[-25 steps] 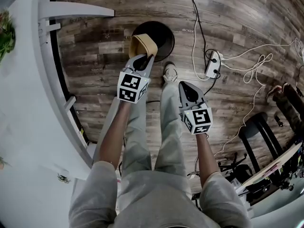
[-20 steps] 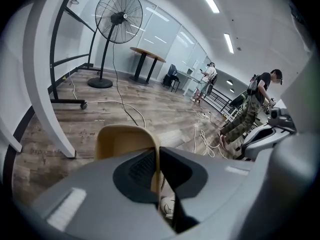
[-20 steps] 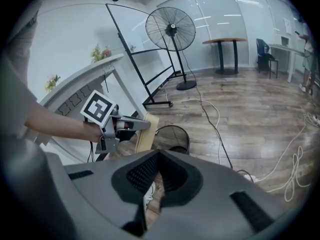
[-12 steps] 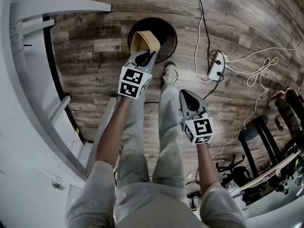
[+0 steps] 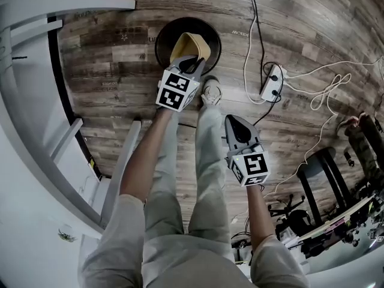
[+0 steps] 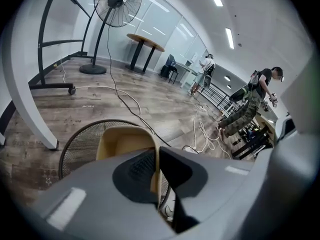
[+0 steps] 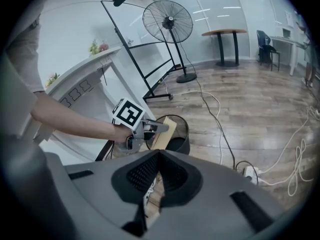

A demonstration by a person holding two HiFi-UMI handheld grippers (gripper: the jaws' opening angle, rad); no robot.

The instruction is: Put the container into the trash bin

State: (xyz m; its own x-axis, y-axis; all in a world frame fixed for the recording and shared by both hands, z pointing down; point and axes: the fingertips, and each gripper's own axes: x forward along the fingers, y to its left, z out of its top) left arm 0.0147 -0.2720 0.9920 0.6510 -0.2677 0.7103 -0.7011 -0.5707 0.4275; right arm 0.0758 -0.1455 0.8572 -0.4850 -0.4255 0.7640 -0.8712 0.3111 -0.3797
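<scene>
The tan container (image 5: 189, 45) is hanging right over the mouth of the round black mesh trash bin (image 5: 161, 41). It's tilted, and in the left gripper view you can see into its open side. I honestly can't tell whether its bottom edge has dipped below the rim or not.

The left gripper (image 5: 193, 63) has hold of it. Its jaws are nearly closed, with one thin side wall of the container pinched between the pads, and that gripper's own view shows this clearly. The right gripper (image 5: 235, 123) is off to the side and closer to the person, angled down over bare floor (image 5: 114, 95). Its jaws are pressed together with nothing between them.

The bin sits on wood planks, just beside the person's shoe (image 5: 211, 92). A white power strip (image 5: 270, 81) lies on the floor to the right of the bin, a bit apart from it. A white table (image 5: 30, 161) runs along the left side of the head view.

Looking out past the container in the left gripper view, there's a standing fan (image 6: 117, 1) and a round table (image 6: 145, 38) further back. A couple of people are standing way off on the right.
</scene>
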